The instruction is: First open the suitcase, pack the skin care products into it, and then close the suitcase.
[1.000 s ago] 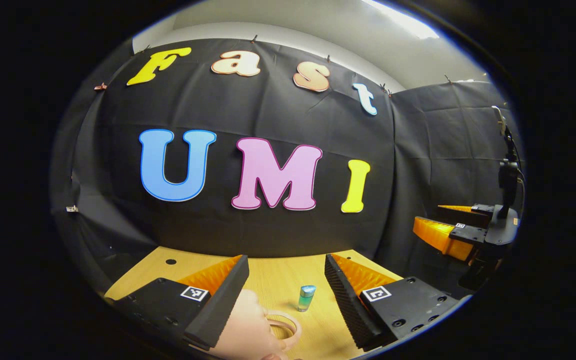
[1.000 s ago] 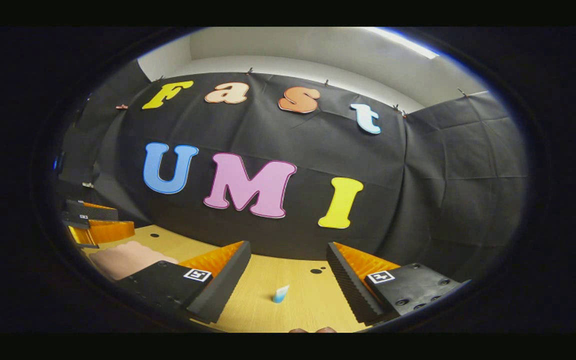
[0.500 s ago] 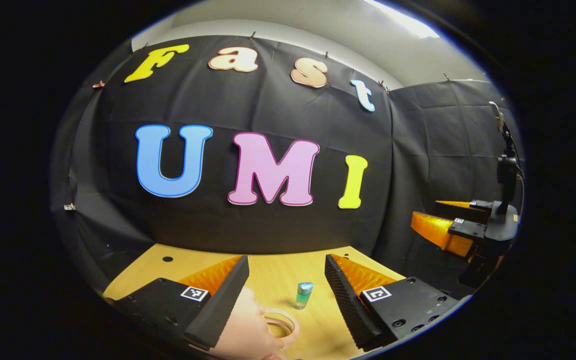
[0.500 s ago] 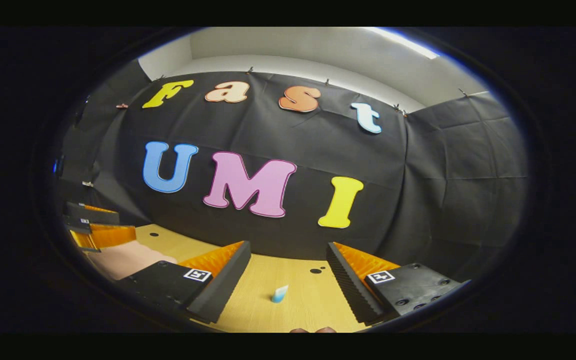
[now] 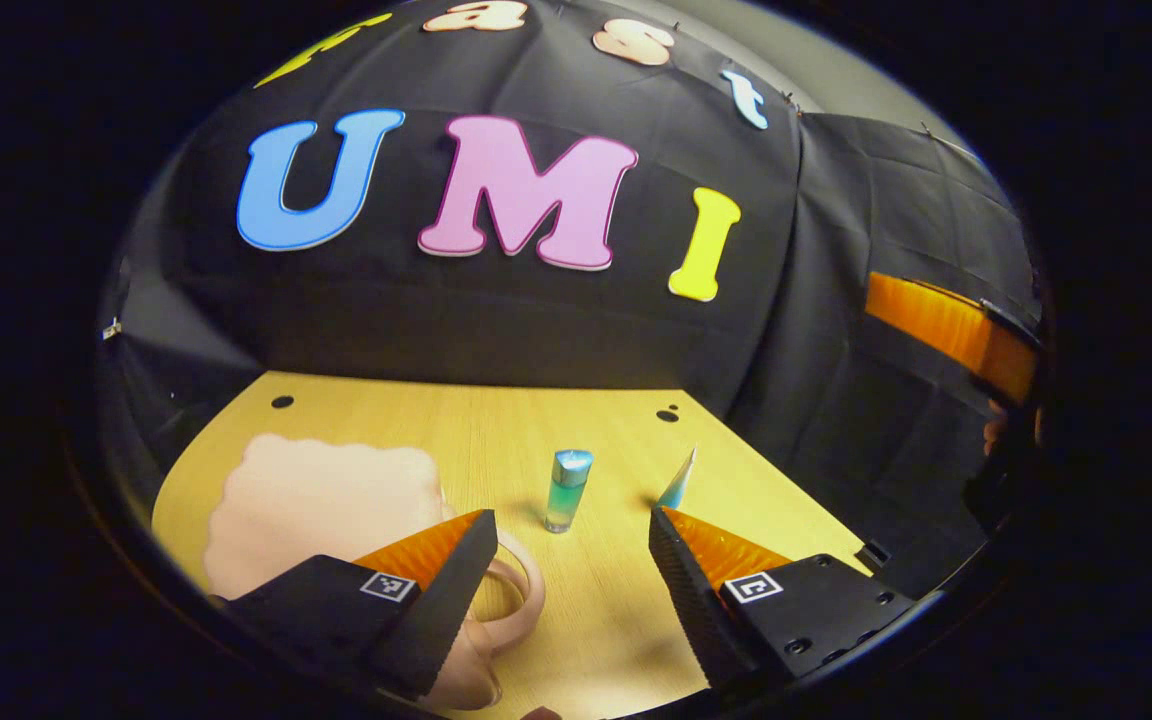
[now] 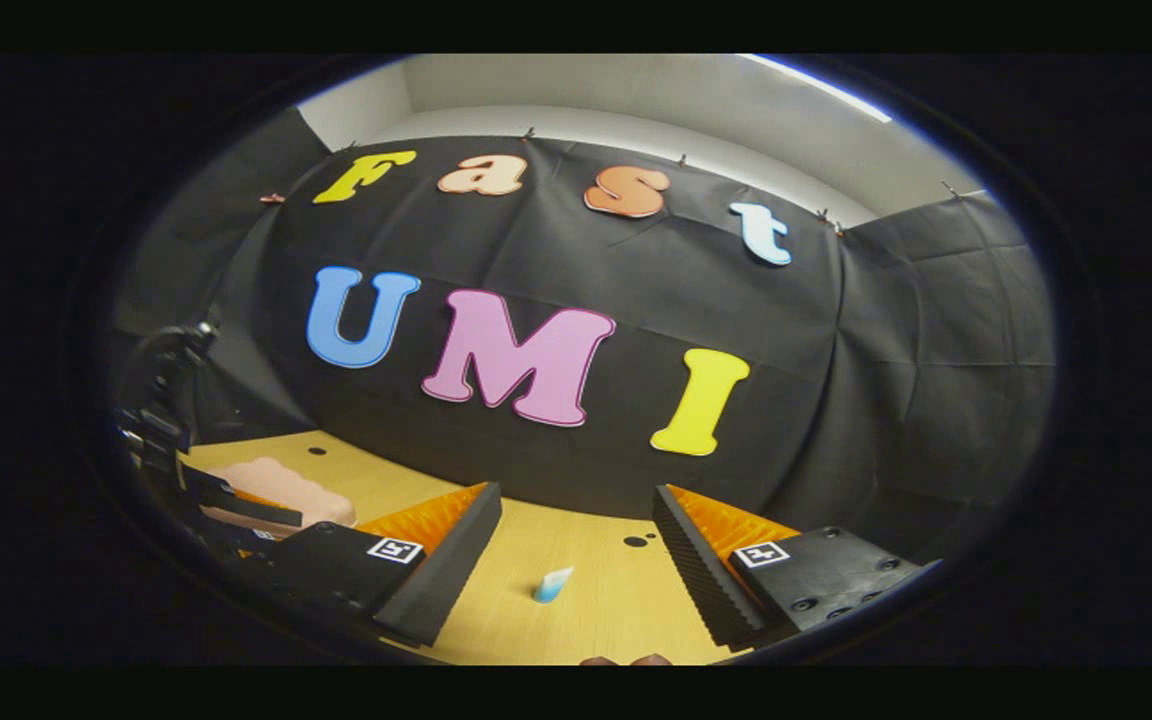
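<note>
A small pink suitcase [image 5: 321, 495] with a wavy edge lies flat on the wooden table [image 5: 386, 415], lid down, its loop handle [image 5: 516, 590] facing me. My left gripper [image 5: 571, 520] hovers open just behind that handle and holds nothing. A teal bottle [image 5: 568, 490] stands upright ahead between the fingers. A small blue tube [image 5: 678, 482] stands to its right. My right gripper [image 6: 576, 492] is open above the table, with the blue tube [image 6: 551, 585] ahead of it. The suitcase [image 6: 276, 485] sits far left in the right gripper view, partly behind the left gripper [image 6: 196, 490].
Black cloth walls close the table at the back and right. Small holes [image 5: 281, 401] mark the tabletop near the back edge. The right gripper [image 5: 946, 330] hangs at the right edge of the left gripper view, above the table's right side.
My left gripper has risen and tipped downward, so the whole suitcase and the blue tube now show. The right gripper has shifted slightly; both stay open.
</note>
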A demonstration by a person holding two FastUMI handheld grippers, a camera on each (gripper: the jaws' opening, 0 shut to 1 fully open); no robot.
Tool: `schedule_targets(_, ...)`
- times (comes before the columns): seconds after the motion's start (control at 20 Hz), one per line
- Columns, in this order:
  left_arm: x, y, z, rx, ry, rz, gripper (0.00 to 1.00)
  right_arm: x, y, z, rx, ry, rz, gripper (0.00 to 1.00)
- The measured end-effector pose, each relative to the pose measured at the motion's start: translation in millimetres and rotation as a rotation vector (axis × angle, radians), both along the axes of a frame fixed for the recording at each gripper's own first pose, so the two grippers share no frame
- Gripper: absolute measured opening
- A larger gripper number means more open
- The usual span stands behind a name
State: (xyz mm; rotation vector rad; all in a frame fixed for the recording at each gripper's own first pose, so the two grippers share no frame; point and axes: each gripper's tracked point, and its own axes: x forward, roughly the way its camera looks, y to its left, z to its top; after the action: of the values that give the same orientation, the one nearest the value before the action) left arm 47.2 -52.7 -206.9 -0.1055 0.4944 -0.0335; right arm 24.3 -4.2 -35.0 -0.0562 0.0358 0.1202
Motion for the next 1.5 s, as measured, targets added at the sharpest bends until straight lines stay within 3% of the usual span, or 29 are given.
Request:
schedule_targets(0.2,12.0,10.5,-58.3,0.005,0.199,0.102,0.96,26.4,-18.7,-17.7,0.040,0.021,0.039,0.96)
schedule_targets(0.35,38.8,18.9,-67.2,0.131,0.203,0.118,0.88,47.4,-37.8,-30.6,0.065,0.043,0.052,0.97)
schedule_targets(0.45,45.2,24.9,-75.7,0.180,0.252,0.137,0.88,58.9,-50.7,-45.3,0.077,0.072,0.060,0.96)
schedule_targets(0.8,51.1,9.7,-121.4,0.105,0.420,0.187,0.82,92.7,-80.0,-81.4,0.115,0.143,0.084,0.96)
schedule_targets(0.9,47.4,27.6,-118.5,0.175,0.445,0.216,0.57,97.6,-84.0,-87.1,0.125,0.153,0.091,0.96)
schedule_targets(1.0,48.6,22.9,-110.2,0.139,0.448,0.199,0.21,100.5,-85.5,-94.8,0.139,0.168,0.101,0.96)
schedule_targets(1.2,49.3,30.8,-80.7,0.124,0.463,0.230,0.16,103.7,-81.7,-107.7,0.151,0.189,0.133,0.96)
schedule_targets(1.5,44.2,60.4,22.7,0.141,0.367,0.227,0.14,115.6,-55.6,-102.8,0.185,0.176,0.185,0.97)
